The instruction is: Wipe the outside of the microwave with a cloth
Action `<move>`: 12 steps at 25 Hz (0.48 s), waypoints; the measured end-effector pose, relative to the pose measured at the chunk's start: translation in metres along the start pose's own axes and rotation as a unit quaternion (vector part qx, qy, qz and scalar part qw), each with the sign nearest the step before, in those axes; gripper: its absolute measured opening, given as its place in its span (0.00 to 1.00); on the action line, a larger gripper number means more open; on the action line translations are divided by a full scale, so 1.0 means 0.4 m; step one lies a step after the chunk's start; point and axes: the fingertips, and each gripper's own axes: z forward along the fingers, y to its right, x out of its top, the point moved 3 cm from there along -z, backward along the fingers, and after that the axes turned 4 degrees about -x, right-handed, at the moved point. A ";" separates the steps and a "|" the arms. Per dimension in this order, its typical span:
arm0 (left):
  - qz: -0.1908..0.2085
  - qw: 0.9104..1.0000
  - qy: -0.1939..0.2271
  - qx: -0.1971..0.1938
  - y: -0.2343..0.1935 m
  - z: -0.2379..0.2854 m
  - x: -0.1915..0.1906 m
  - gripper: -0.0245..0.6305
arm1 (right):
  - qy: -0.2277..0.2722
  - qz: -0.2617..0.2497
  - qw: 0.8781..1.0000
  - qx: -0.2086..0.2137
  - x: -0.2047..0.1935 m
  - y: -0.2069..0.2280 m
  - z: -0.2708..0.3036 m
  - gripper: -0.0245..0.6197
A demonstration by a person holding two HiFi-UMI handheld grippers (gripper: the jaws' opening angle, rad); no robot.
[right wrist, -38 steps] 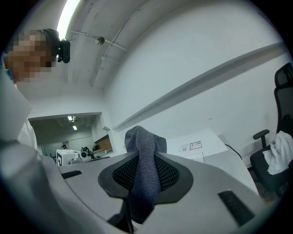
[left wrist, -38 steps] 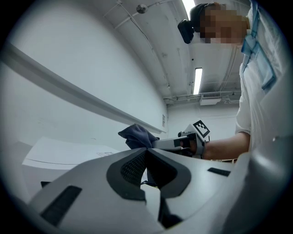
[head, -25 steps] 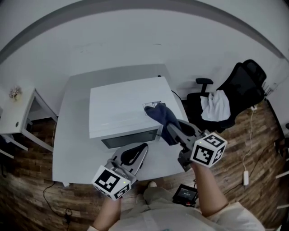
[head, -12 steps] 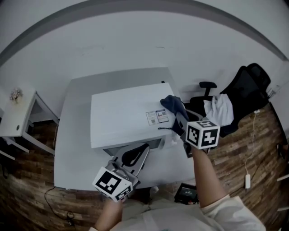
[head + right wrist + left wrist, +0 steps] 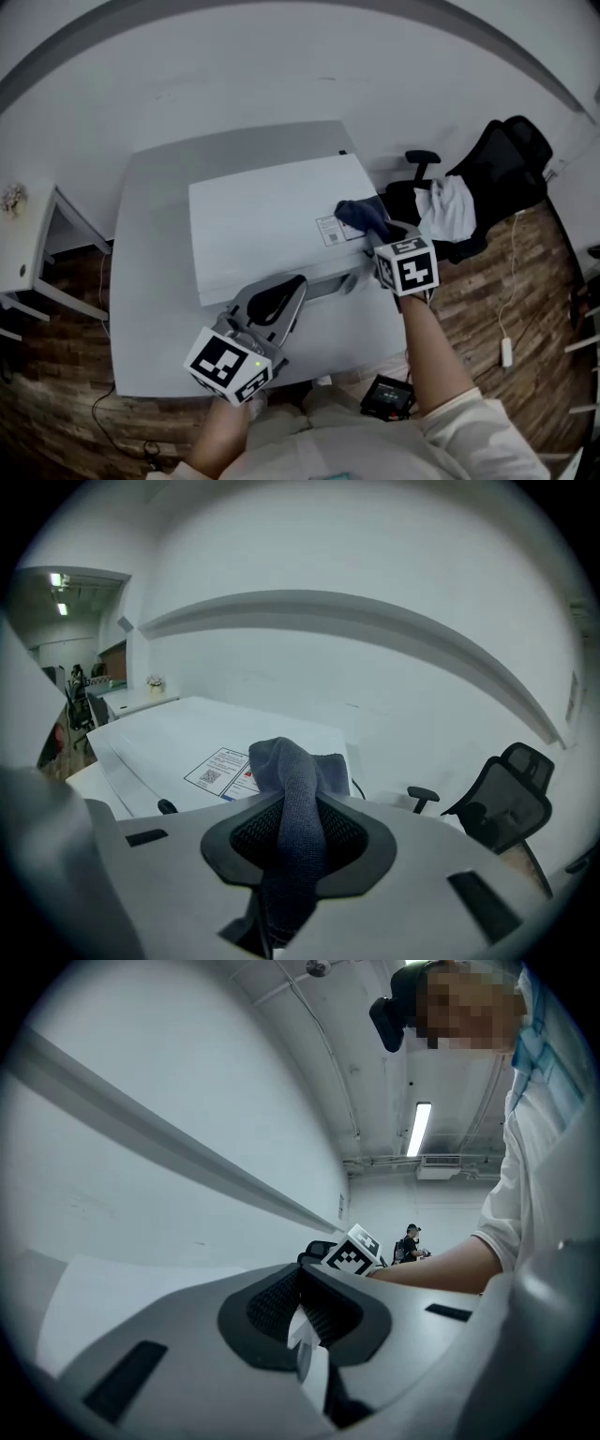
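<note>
The white microwave point(image 5: 262, 225) stands on a grey table point(image 5: 150, 281). A dark blue cloth point(image 5: 363, 216) lies at the right edge of its top, beside a printed label point(image 5: 330, 229). My right gripper point(image 5: 373, 239) is shut on the cloth, which hangs in a thick fold between the jaws point(image 5: 292, 808). The right gripper view shows the microwave top point(image 5: 178, 733) and its label point(image 5: 225, 767) just beyond the jaws. My left gripper point(image 5: 281, 295) is shut and holds nothing; it sits level before the microwave's front lower edge. Its jaws point(image 5: 302, 1309) are pressed together.
A black office chair point(image 5: 487, 178) with a white garment point(image 5: 448, 208) over it stands right of the table. A small white side table point(image 5: 23, 253) is at the left. On the wooden floor lie a black device point(image 5: 384, 398) and a cable point(image 5: 506, 352).
My right gripper has carried the cloth from the top's front right corner to its right edge, turning and sinking. The left gripper has moved closer to the microwave's front.
</note>
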 end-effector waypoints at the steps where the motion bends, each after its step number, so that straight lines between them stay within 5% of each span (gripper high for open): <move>1: -0.002 1.000 0.002 -0.001 -0.008 -0.008 0.006 0.04 | -0.002 0.000 1.000 0.001 -0.001 -0.001 0.001 0.19; 12: -0.008 0.999 0.030 0.007 -0.060 -0.109 0.072 0.04 | -0.014 0.022 0.999 -0.020 0.009 -0.056 -0.003 0.19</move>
